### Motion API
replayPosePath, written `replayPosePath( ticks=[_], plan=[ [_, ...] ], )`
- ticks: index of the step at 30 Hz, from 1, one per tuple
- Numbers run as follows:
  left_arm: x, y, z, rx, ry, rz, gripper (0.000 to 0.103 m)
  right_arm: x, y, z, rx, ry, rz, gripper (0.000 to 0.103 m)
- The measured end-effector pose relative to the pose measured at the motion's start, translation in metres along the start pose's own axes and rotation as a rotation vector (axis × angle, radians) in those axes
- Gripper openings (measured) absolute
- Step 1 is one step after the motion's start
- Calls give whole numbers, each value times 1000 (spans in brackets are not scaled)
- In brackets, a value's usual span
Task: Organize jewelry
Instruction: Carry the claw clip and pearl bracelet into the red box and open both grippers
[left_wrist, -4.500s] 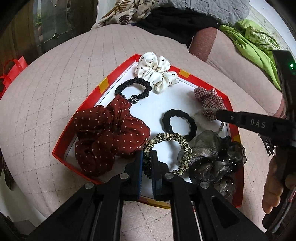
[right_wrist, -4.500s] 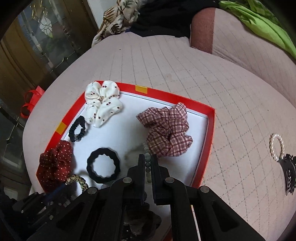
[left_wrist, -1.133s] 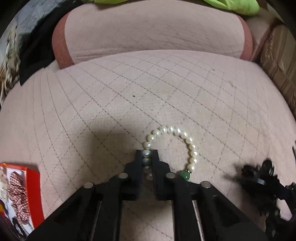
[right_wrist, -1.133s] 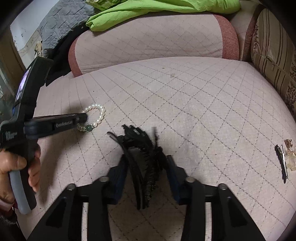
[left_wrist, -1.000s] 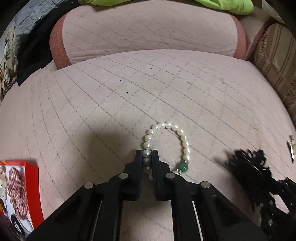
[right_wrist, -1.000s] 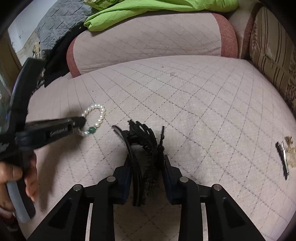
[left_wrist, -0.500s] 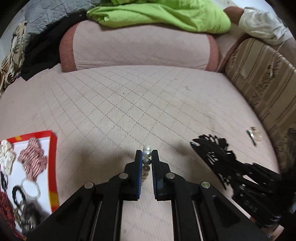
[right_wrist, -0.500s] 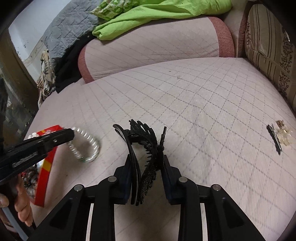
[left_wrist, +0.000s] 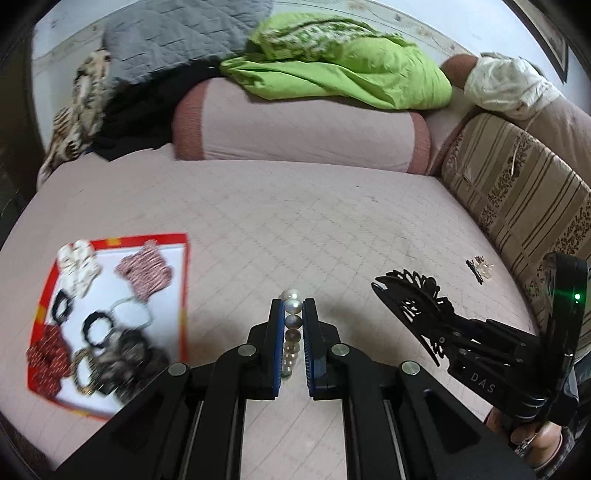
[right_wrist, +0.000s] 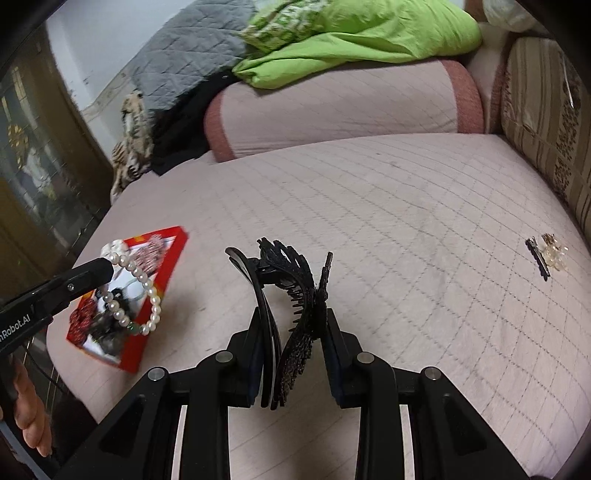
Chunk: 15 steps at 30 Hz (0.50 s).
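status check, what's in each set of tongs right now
Left tongs shut on pearl bracelet, lifted off the bed. Right tongs shut on black hair claw. Red tray off left, path open.

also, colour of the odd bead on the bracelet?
Green, among white beads on the pearl bracelet; clearest in right wrist view.

1. My left gripper has let go of the scrunchie in the tray and now pinches the pearl bracelet, lifted off the quilt and hanging in the air over the tray's near edge.
2. My right gripper has left the tray too and now clamps the black hair claw, raised off the quilt, well right of the tray.
3. A second ago bracelet and claw lay on the quilt far right of the tray; both have since been carried toward it.
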<state>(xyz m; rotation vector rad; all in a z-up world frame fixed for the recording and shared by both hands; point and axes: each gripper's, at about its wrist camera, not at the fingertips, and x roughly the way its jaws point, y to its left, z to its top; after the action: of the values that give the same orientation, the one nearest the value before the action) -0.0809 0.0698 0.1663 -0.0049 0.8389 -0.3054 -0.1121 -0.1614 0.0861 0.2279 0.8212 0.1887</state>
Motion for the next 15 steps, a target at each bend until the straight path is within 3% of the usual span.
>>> replayPosePath(
  ticks=[9, 15],
  plan=[
    [-49, 53, -9, -72, -69, 75, 9, -9, 60, -2, -130, 5, 53, 31],
    [-61, 93, 1, -92, -70, 109, 9, -7, 107, 8, -231, 2, 89, 31]
  ],
)
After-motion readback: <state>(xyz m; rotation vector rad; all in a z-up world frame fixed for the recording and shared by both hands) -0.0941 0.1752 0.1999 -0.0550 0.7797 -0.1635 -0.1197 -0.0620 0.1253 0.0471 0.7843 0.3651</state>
